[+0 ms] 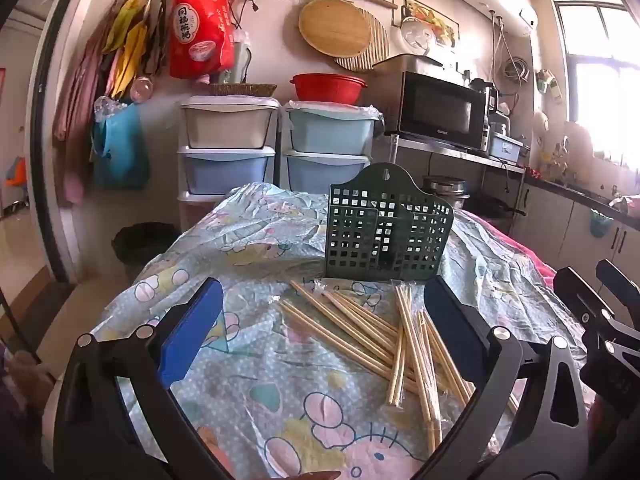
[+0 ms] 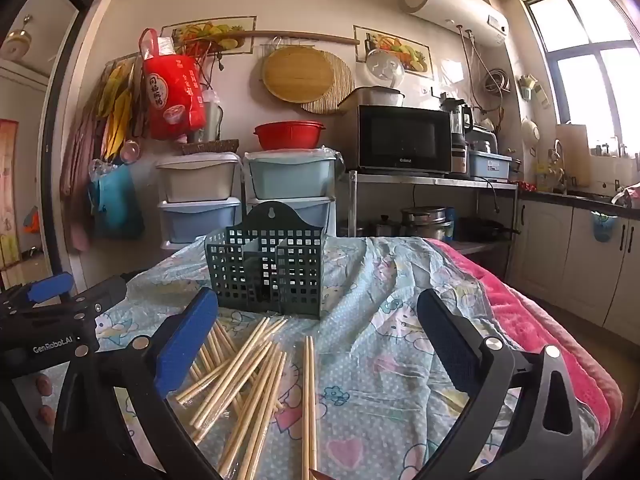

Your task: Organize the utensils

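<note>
1. The left tongs [image 1: 322, 344] are hanging spread wide over the bench [image 1: 248, 392], pinching nothing; the blue pads are sitting well apart with the cloth showing between them.
2. The right tongs [image 2: 316, 356] are likewise standing fully spread and empty, tilting slightly down toward the same cloth.
3. The chopsticks [image 2: 244, 372] are lying loose in a heap on the bench. In the left wrist view they are sitting at about four o'clock, crowding the right-hand pad; in the right wrist view they are sitting at about seven o'clock, beside the left-hand pad.
4. So the heap is lying between the two tongs, and I cannot tell which is nearer.
5. One pair of sticks [image 2: 309, 396] is lying apart from the heap, its long axis running six to twelve o'clock in the right wrist view, roughly midway between those pads. This looks like the easier pick for the right tongs.
6. The rest are fanning out, mostly pointing toward one o'clock in that view.
7. The green holder [image 2: 266, 274] is standing upright farther off at twelve o'clock, just beyond the stick tips, its compartments looking empty.
</note>
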Demonstrator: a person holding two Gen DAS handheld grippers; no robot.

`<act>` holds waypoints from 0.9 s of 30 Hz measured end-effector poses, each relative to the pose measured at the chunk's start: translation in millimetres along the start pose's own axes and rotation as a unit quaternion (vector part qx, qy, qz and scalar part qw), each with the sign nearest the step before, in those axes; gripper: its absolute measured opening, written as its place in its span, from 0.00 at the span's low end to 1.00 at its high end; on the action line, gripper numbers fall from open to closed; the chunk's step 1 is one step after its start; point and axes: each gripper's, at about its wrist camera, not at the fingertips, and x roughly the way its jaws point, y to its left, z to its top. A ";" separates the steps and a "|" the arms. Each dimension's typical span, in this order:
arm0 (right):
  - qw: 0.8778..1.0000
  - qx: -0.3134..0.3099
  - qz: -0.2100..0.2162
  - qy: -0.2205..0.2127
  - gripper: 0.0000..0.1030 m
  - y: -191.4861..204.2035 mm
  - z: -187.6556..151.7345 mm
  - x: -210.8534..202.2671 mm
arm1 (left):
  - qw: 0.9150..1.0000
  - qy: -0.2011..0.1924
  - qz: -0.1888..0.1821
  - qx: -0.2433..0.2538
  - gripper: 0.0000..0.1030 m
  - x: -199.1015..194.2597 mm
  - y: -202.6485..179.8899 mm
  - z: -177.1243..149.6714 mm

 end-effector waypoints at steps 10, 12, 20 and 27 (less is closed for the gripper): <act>1.000 0.003 0.004 -0.014 0.94 -2.0 4.0 -7.3 | 1.000 -0.006 0.000 -0.005 0.90 0.3 0.4 0.3; 1.000 0.000 0.001 -0.017 0.94 -1.1 5.1 -8.5 | 1.000 -0.006 0.000 -0.005 0.90 0.2 0.1 -0.1; 1.000 -0.004 0.004 -0.017 0.94 3.8 4.0 -9.3 | 1.000 -0.006 0.002 -0.006 0.90 1.2 1.4 -3.9; 1.000 -0.003 0.004 -0.020 0.94 4.5 4.1 -10.2 | 1.000 -0.003 0.002 -0.007 0.90 1.9 0.7 -1.3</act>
